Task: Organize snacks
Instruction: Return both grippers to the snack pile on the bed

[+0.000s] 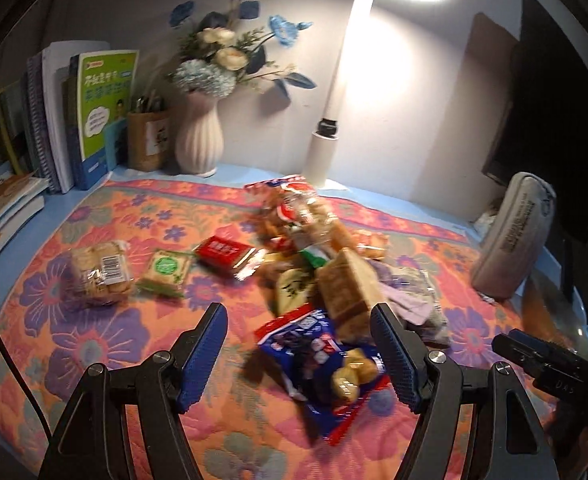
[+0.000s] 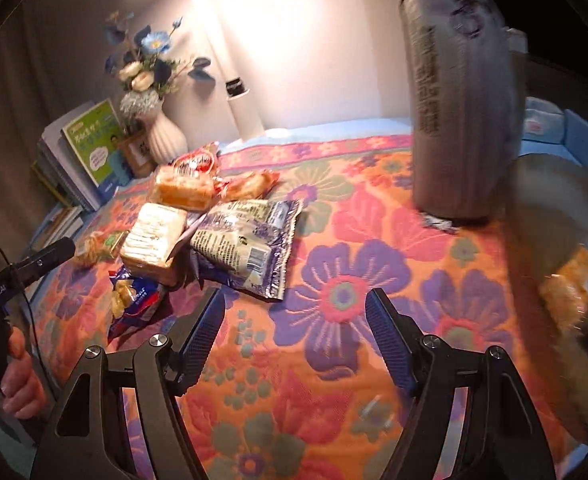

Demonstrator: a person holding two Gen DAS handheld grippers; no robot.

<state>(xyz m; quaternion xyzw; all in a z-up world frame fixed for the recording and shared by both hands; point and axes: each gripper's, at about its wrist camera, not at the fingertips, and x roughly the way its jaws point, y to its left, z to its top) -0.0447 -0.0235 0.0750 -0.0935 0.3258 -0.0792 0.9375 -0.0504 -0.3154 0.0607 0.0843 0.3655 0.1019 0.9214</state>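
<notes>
Along the far left edge of the surface (image 1: 94,364): upright books (image 1: 94,112), then a vase (image 1: 198,140) of flowers. On the flowered cloth, near the left edge: a clear bag of biscuits (image 1: 98,270), a green packet (image 1: 166,272), a red packet (image 1: 226,254), each lying apart. Past these, toward the middle: the main heap of snacks, with a wrapped brown loaf (image 1: 348,284) leaning on the rest and a blue bag (image 1: 326,368) nearest the front edge. Left gripper (image 1: 300,356) empty, jaws wide apart, hovering with the blue bag between them. Likely step: taking that blue bag. Best done by lowering until both pads flank the bag's bulky middle, not the thin crimped end, then closing gently, since the contents look crushable and the film slippery. Further right: a silver-purple packet (image 2: 250,248) flat beside the heap, then open cloth under the right gripper (image 2: 294,336), jaws also apart and holding nothing. Near the right edge: a grey pouch (image 2: 462,112) standing upright, and a clear container (image 2: 554,240) with what look like snacks already inside, probably the destination.
</notes>
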